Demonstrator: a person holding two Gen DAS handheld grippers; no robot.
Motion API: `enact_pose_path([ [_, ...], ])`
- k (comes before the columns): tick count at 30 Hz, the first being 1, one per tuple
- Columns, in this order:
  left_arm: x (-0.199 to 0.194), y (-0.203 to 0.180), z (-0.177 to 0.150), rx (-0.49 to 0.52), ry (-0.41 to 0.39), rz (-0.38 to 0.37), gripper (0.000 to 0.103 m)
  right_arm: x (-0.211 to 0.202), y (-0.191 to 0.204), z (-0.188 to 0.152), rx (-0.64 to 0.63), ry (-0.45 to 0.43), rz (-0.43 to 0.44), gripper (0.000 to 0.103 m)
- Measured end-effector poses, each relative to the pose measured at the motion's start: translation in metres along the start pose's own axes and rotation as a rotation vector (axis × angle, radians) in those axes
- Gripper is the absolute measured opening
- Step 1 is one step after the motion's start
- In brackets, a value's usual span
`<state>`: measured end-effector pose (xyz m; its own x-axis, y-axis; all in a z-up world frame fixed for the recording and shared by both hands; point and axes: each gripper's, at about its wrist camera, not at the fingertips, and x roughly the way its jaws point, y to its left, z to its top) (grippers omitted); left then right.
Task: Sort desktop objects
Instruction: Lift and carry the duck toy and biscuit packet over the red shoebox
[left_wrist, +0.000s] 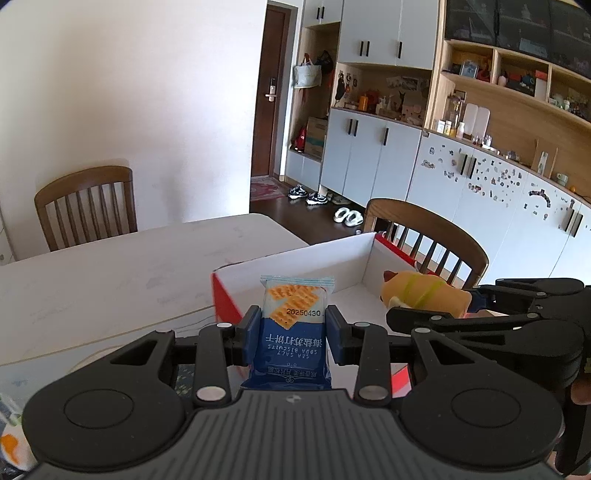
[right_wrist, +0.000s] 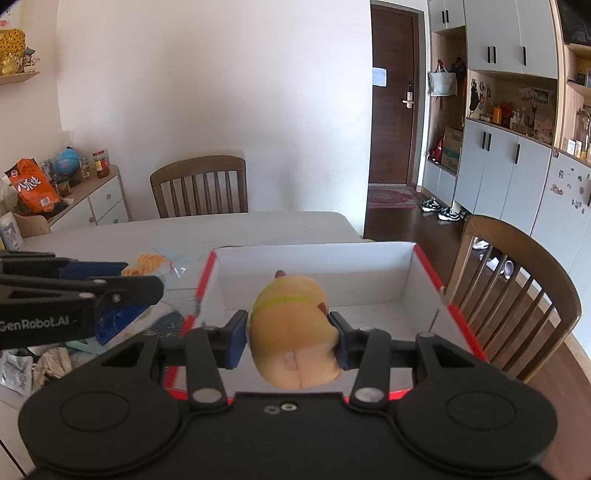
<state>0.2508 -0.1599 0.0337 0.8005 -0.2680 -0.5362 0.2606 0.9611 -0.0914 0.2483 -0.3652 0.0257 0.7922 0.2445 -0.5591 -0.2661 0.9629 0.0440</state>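
Two loads are in the air at once, and both are bound for the red-and-white box (right_wrist: 424, 291), so take every position from that box. Your left gripper (left_wrist: 291, 334) is clamped narrow on the biscuit packet (left_wrist: 295, 317), which stands upright between the blue pads just short of the box's near-left corner. Your right gripper (right_wrist: 290, 338) holds the yellow squeaky toy (right_wrist: 295, 332) at a middling spread, pads pressed into its soft sides, and it hangs above the box's near edge, over the white floor inside.

The box looks empty, so you have room, but I would not drop both together. The toy is closer to being in: carry it further past the near wall toward the middle, lower it until it is close to the floor, then let go. It is rounded and rubbery, so a release from height would likely make it bounce or roll against a wall.

The packet needs to clear the left wall first. Lift it over the red rim rather than brushing it, since the cardboard box is light and may slide on the table (left_wrist: 110, 266) if nudged. Set the packet down on the left side of the box, away from the toy, and keep your grippers apart over the opening.
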Motion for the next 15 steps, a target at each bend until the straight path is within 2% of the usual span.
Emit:
enact_pose_path([
  [15, 0.075, -0.026, 0.013, 0.043, 0.111, -0.005, 0.036, 0.045, -0.054, 0.017, -0.048, 0.061, -0.002, 0.045],
])
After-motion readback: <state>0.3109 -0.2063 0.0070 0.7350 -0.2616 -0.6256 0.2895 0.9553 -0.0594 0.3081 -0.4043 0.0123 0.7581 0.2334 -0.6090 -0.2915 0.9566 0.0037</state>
